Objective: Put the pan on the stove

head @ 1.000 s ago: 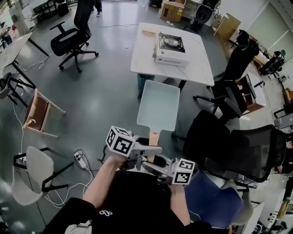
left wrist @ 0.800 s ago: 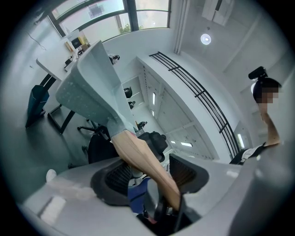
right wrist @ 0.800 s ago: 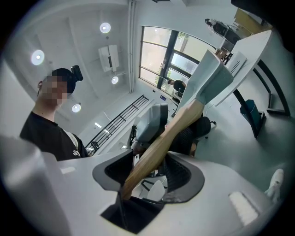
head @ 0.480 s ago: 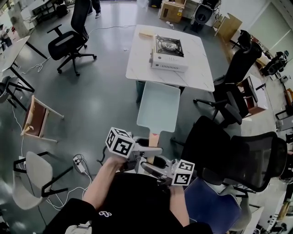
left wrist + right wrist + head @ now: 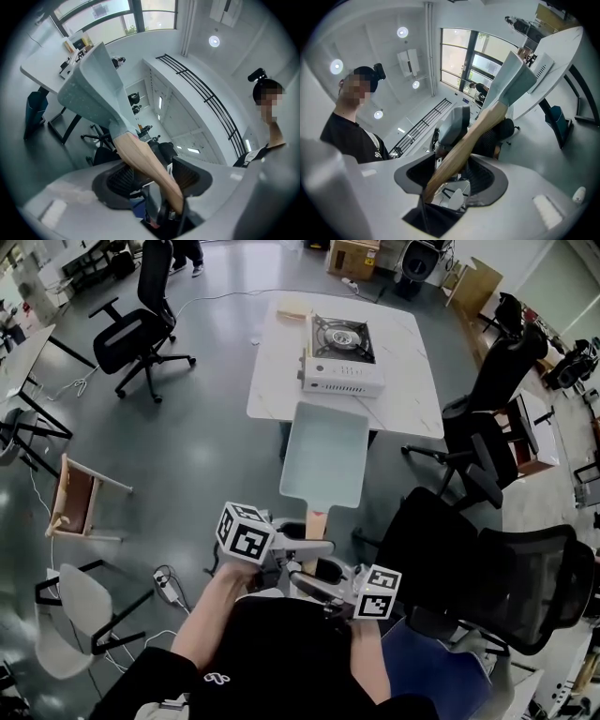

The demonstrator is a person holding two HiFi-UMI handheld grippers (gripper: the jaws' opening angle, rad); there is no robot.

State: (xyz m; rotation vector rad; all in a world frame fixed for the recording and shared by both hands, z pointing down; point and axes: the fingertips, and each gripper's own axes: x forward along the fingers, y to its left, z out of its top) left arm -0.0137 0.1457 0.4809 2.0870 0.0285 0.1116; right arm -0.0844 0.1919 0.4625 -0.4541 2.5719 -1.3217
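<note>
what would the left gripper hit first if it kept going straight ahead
The wooden handle of the pale blue rectangular pan, already clamped in its jaws; beyond, probably the black chair.

The stove sits on the table, beyond the pan.

Open floor up to table, stove on top, black chairs crowding right

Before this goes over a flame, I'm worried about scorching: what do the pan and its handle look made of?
Pan: pale blue-green, matte, faintly speckled underside; probably coated metal, though the look leaves it open. Handle: light tan, smooth, unpainted, with carved facets; most likely wood.
</note>
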